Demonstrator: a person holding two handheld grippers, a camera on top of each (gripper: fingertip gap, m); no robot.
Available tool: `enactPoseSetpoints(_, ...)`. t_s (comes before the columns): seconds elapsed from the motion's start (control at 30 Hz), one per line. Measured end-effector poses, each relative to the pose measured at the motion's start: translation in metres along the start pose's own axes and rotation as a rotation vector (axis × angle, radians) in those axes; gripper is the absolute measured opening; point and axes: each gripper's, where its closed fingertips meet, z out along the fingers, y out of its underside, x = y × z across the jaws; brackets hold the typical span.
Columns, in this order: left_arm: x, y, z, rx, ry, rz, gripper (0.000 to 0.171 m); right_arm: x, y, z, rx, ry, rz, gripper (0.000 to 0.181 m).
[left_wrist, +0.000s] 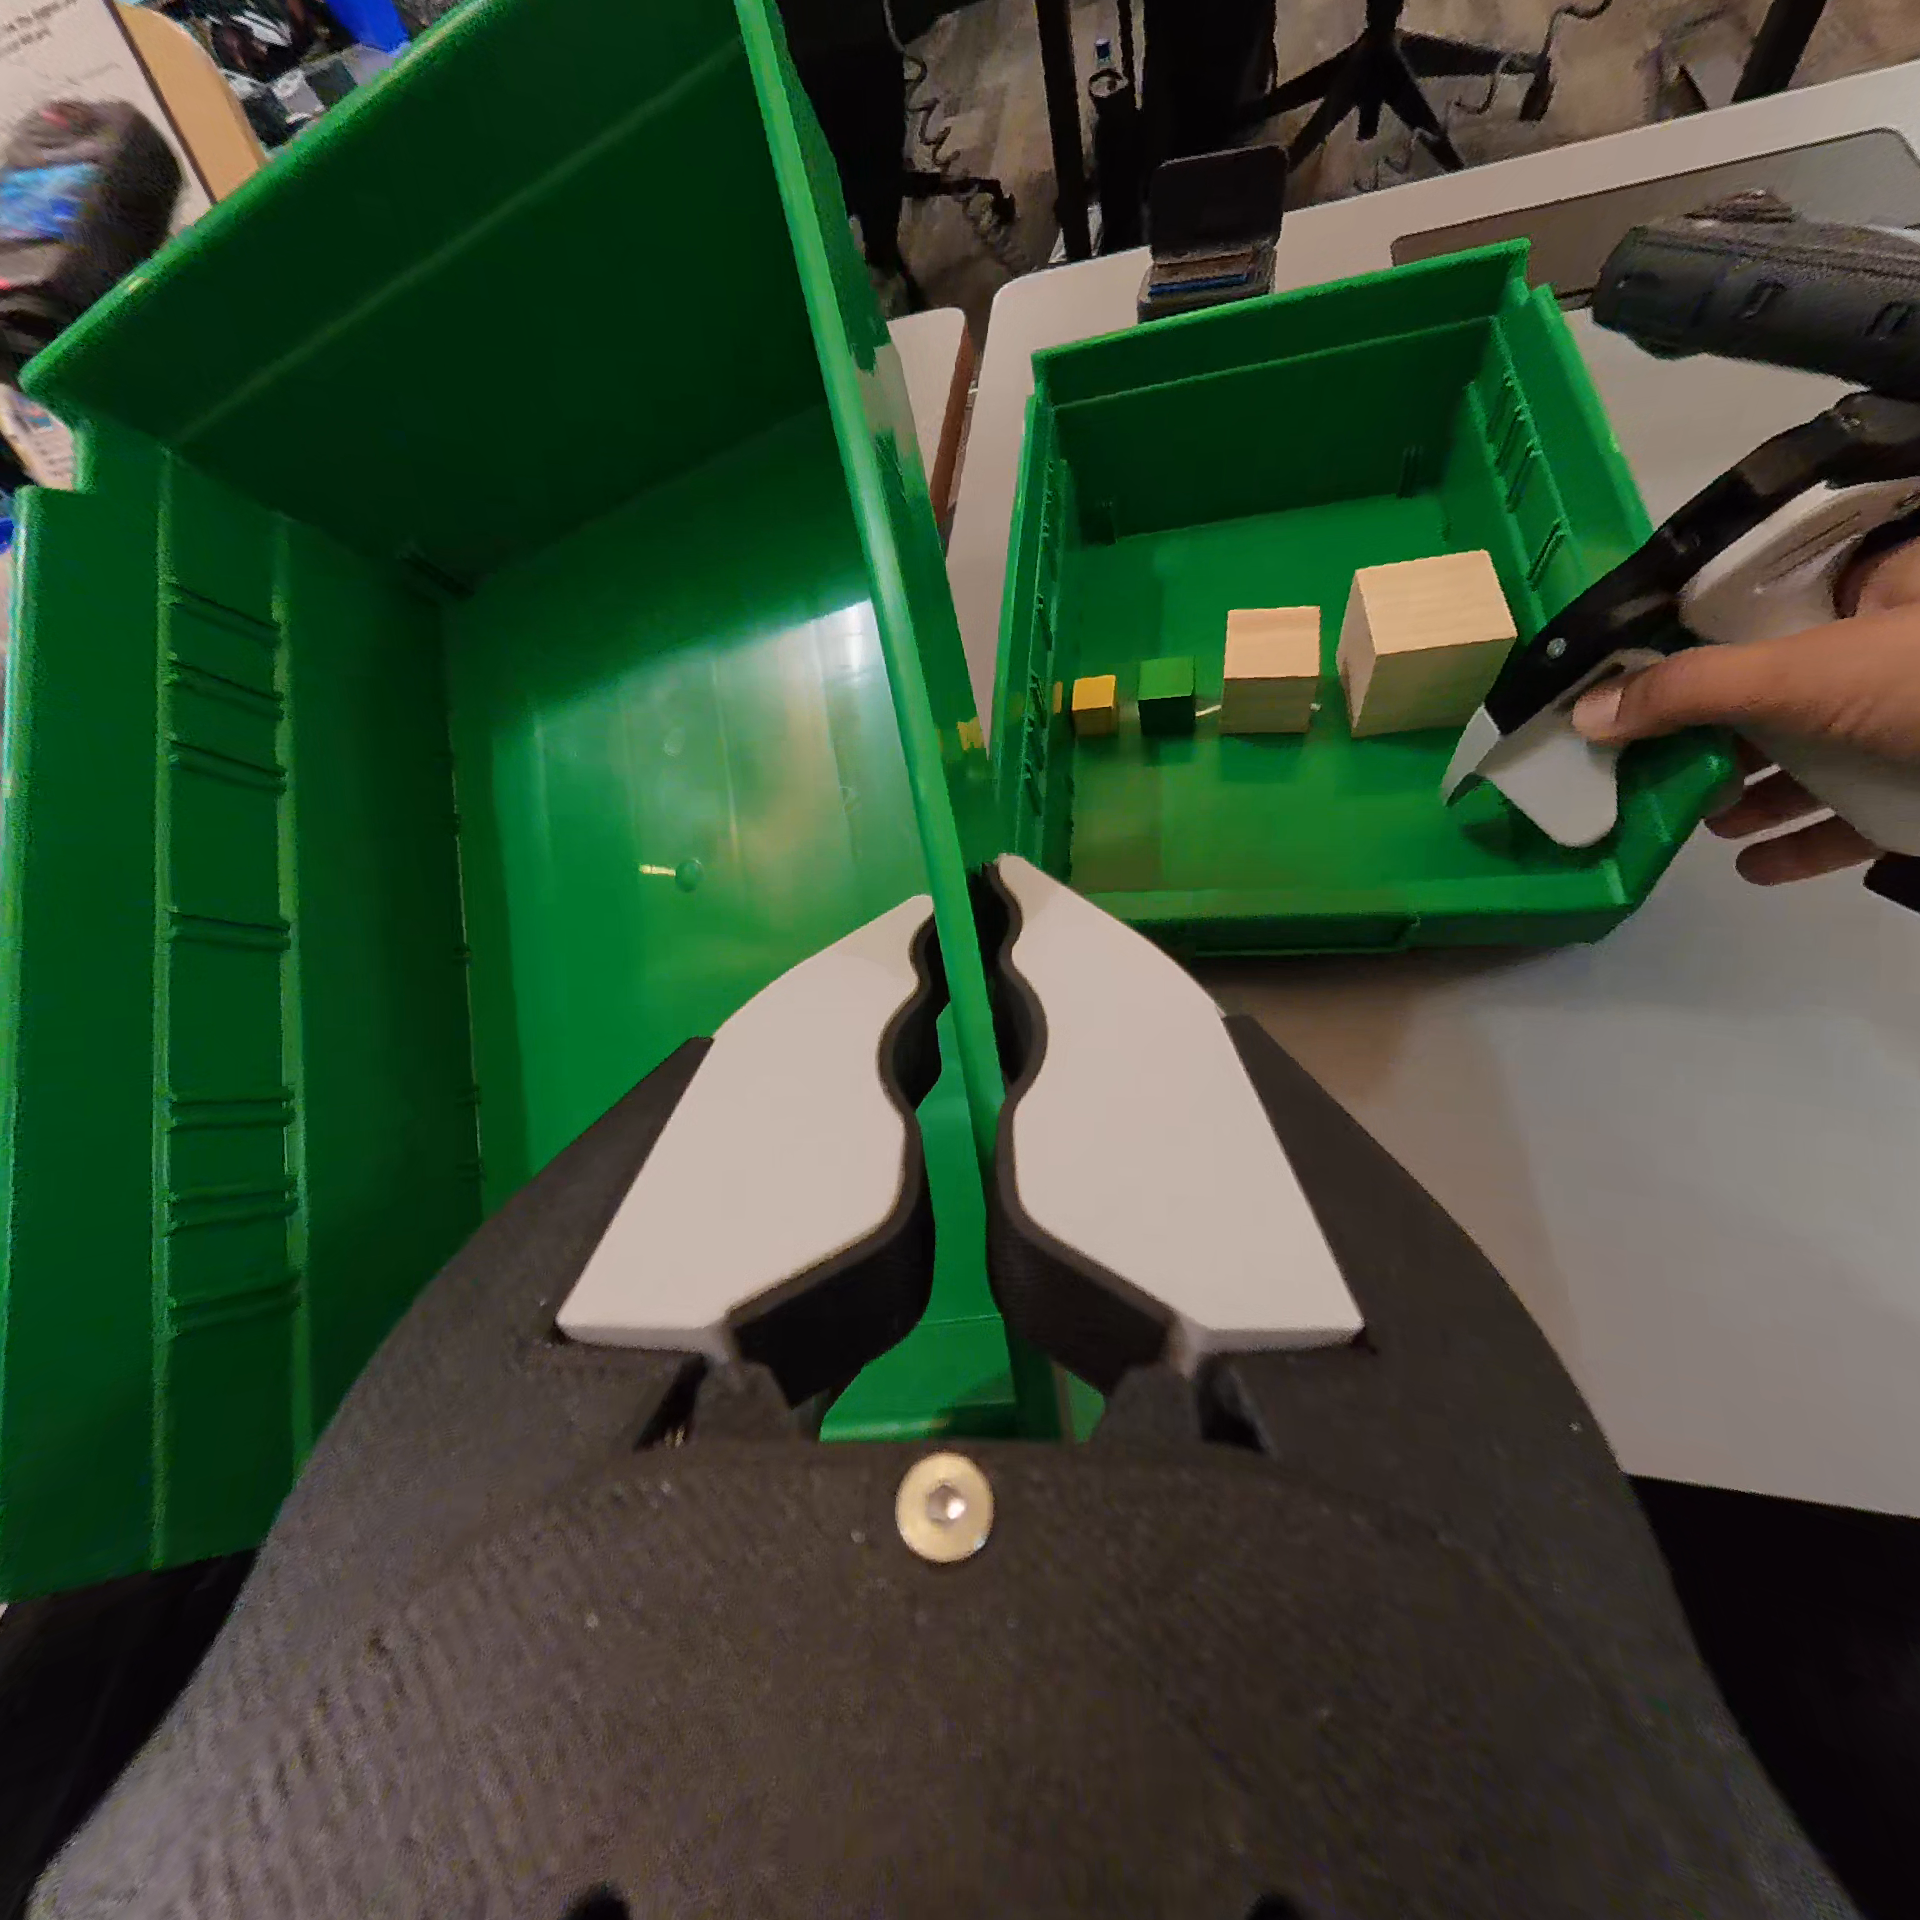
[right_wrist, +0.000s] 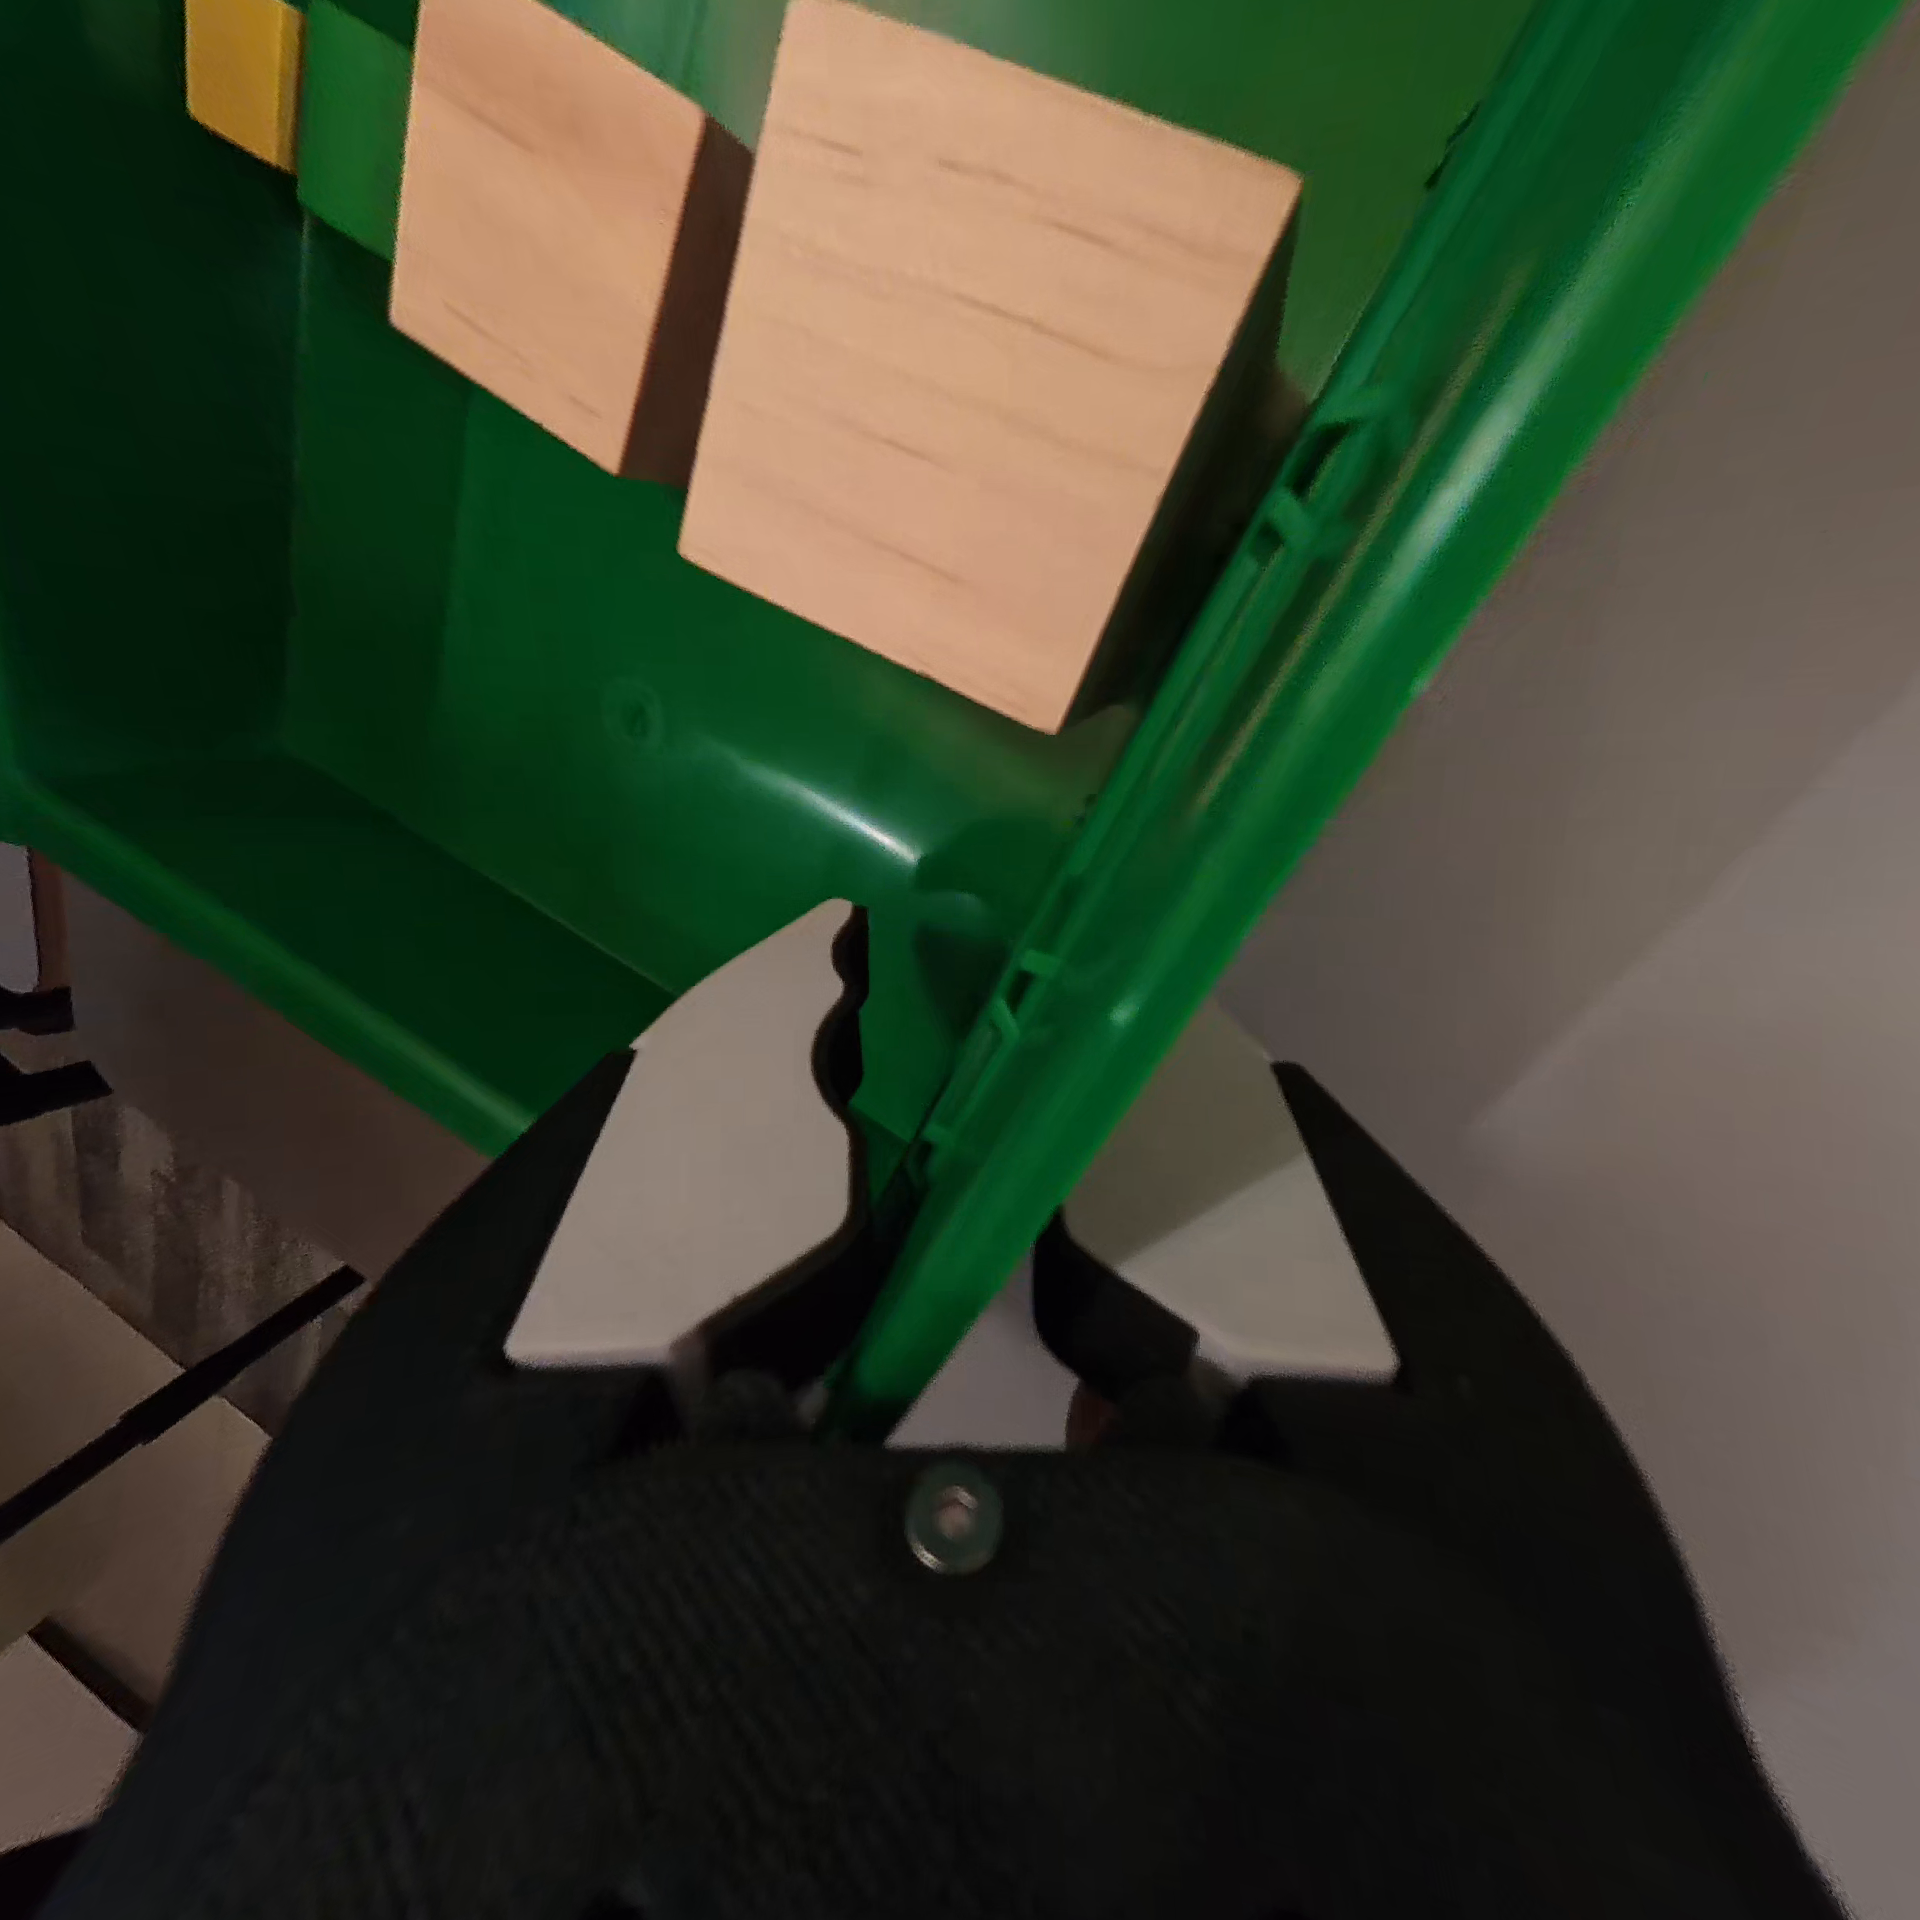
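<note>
Left wrist view: my left gripper (left_wrist: 961, 914) fills the lower centre of the frame, its white fingers (left_wrist: 790, 1122) clamped on the right side wall of an empty green plastic bin (left_wrist: 623, 468), which takes up the left half of the picture. To the right, a second green plastic bin (left_wrist: 1247, 852) sits on the pale grey surface (left_wrist: 1455, 1195). Along its floor runs a row of cubes: a small yellow cube (left_wrist: 1093, 703), a small dark green cube (left_wrist: 1166, 696), a medium plain wooden cube (left_wrist: 1270, 670) and a large plain wooden cube (left_wrist: 1423, 639), the large one nearest the bin's right wall. At the right edge of the frame my right gripper (left_wrist: 1538, 790), held in a hand (left_wrist: 1787, 717), sits at the near right corner of that bin.

Right wrist view: my right gripper (right_wrist: 935, 1039) is in the lower centre, its fingers (right_wrist: 727, 1143) closed on the wall of the second green plastic bin (right_wrist: 1195, 987), one inside and one outside. The large plain wooden cube (right_wrist: 966, 416) lies just beside that wall, upper centre, with the medium plain wooden cube (right_wrist: 540, 260) to its left and the small yellow cube (right_wrist: 244, 94) in the upper left corner.
</note>
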Motion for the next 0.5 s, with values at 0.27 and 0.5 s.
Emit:
enactPoseSetpoints(0.27,0.016,-0.001,-0.016,-0.029,-0.005,0.045,0.008,0.0,-0.007,-0.027,0.091,-0.103,-0.065,0.044)
enactPoseSetpoints(0.5,0.069,-0.031,-0.03,0.029,0.062,0.157,0.008,-0.015,0.002,-0.125,0.254,-0.366,-0.199,0.065)
